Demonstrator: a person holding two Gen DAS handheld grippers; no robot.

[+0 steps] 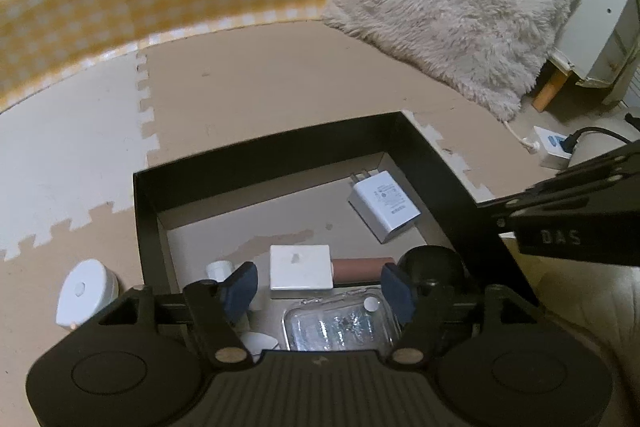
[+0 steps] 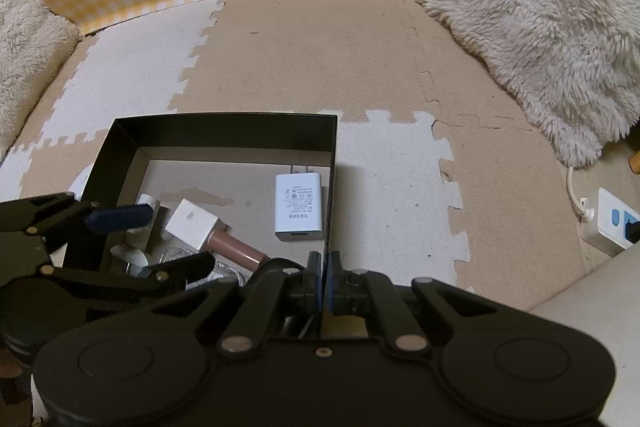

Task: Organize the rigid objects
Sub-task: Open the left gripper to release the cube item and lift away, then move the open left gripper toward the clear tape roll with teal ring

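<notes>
both grippers at the black box (image 1: 280,167) on the floor mat

left gripper (image 1: 318,291): jaws released, hanging over the box, w/ clear plastic case (image 1: 340,323) just below between them, white square block (image 1: 300,267) and pink tube (image 1: 360,267) just beyond. white charger (image 1: 384,207) further ahead, to the right. right gripper (image 2: 325,279): jaws clenched on the box's right wall, charger just ahead-left of them. white round thing (image 1: 82,291) outside the box, left of left jaws.

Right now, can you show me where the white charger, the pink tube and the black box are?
charger (image 2: 299,205), right wrist view, middle of its printed flat face.
pink tube (image 1: 362,268), left wrist view, middle of its side.
black box (image 2: 224,131), right wrist view, inner face of its far wall.
</notes>
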